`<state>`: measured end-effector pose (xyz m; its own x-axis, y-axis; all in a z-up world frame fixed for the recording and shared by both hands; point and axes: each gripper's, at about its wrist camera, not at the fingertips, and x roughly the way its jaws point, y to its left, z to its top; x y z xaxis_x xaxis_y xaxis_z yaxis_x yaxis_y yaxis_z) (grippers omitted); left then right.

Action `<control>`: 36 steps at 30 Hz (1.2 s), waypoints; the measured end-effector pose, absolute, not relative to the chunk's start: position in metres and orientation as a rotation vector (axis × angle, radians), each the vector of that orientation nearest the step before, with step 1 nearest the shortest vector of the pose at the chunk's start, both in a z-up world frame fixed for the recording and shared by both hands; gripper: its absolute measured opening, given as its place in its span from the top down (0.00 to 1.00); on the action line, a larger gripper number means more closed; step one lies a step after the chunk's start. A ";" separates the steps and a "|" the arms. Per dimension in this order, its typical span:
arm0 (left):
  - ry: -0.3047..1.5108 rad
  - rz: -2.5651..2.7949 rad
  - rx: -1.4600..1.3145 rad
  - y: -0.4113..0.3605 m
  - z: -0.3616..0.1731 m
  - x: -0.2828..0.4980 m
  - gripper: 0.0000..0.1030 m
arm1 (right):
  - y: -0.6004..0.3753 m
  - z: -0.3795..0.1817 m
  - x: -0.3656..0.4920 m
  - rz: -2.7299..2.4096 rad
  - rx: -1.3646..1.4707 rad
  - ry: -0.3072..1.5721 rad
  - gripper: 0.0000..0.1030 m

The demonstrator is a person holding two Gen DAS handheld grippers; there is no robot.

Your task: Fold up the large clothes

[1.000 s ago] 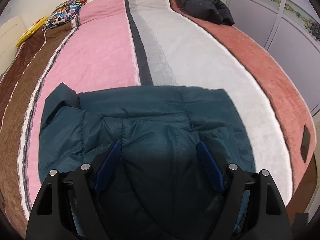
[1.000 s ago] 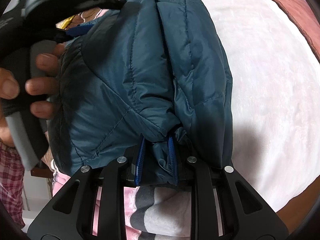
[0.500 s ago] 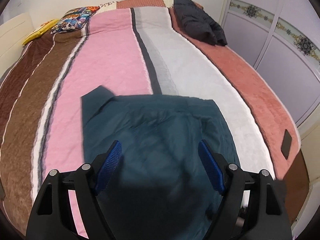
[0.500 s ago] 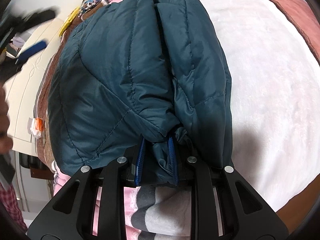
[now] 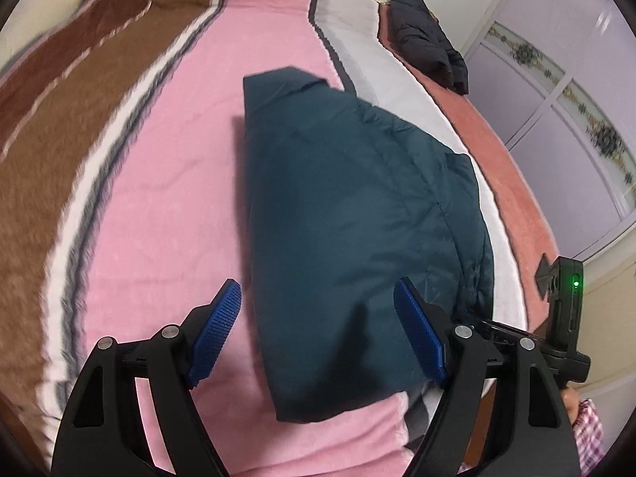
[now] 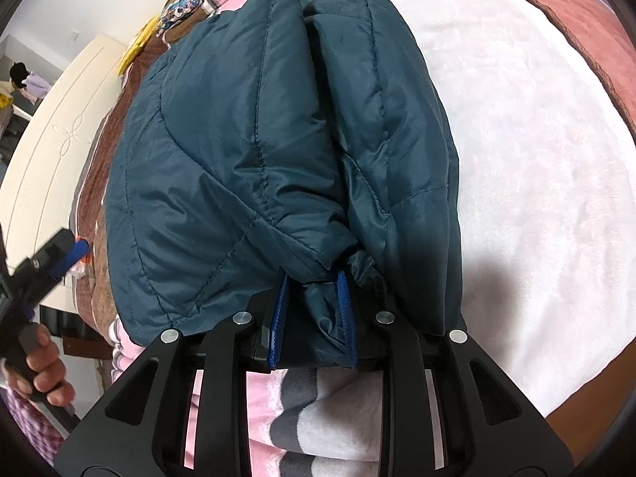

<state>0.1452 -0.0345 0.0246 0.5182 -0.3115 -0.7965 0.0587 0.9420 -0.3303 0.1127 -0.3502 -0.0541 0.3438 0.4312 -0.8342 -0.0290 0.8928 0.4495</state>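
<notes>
The dark teal puffy quilted jacket [image 5: 357,238] lies folded on the bed with the striped fuzzy blanket [image 5: 159,198], close to the bed's near edge. The right tongs [image 6: 314,318] pinch a bunched bit of the jacket's near edge, and they are starting to open. The left tongs [image 5: 318,330] are wide apart above the jacket's near corner, holding nothing. A black puffy coat [image 5: 425,39] sits far off by the bed's right edge. Lots of open blanket lies left of the jacket.

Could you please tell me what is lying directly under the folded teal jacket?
The teal puffer jacket rests on the striped blanket, spanning its pink, grey and white bands. Whatever lies beneath its middle is covered, as are its tucked-in layers.
</notes>
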 end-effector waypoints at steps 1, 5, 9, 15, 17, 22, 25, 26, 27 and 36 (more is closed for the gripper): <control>1.001 -0.232 -0.300 -0.031 0.022 0.146 0.25 | -0.350 -0.054 0.113 0.308 0.387 1.191 0.77; 0.999 -0.272 -0.373 -0.025 0.011 0.154 0.25 | -0.349 -0.053 0.115 0.307 0.389 1.194 0.76; 1.037 -0.263 -0.400 -0.023 -0.006 0.165 0.25 | -0.351 -0.049 0.115 0.311 0.401 1.196 0.75; 1.043 -0.260 -0.420 -0.019 -0.020 0.166 0.21 | -0.365 -0.031 0.110 0.330 0.445 1.172 0.68; 1.043 -0.262 -0.423 -0.017 -0.022 0.167 0.20 | -0.374 -0.016 0.106 0.334 0.458 1.131 0.67; 1.043 -0.275 -0.453 -0.011 -0.030 0.168 0.17 | -0.401 0.012 0.118 0.269 0.471 1.036 0.54; 1.042 -0.282 -0.471 -0.011 -0.034 0.167 0.16 | -0.410 0.006 0.136 0.235 0.490 1.050 0.54; 1.043 -0.283 -0.470 -0.011 -0.035 0.167 0.15 | -0.414 -0.002 0.148 0.221 0.513 1.073 0.53; 1.045 -0.285 -0.467 -0.011 -0.036 0.168 0.15 | -0.418 -0.007 0.155 0.212 0.529 1.089 0.53; 1.086 -0.311 -0.467 -0.005 -0.044 0.176 0.06 | -0.420 -0.057 0.197 0.186 0.613 1.190 0.44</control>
<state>0.1762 -0.0048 -0.0440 0.4372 -0.4624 -0.7714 0.0156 0.8615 -0.5076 0.1966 -0.4196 -0.0572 0.3783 0.4467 -0.8108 0.1780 0.8244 0.5372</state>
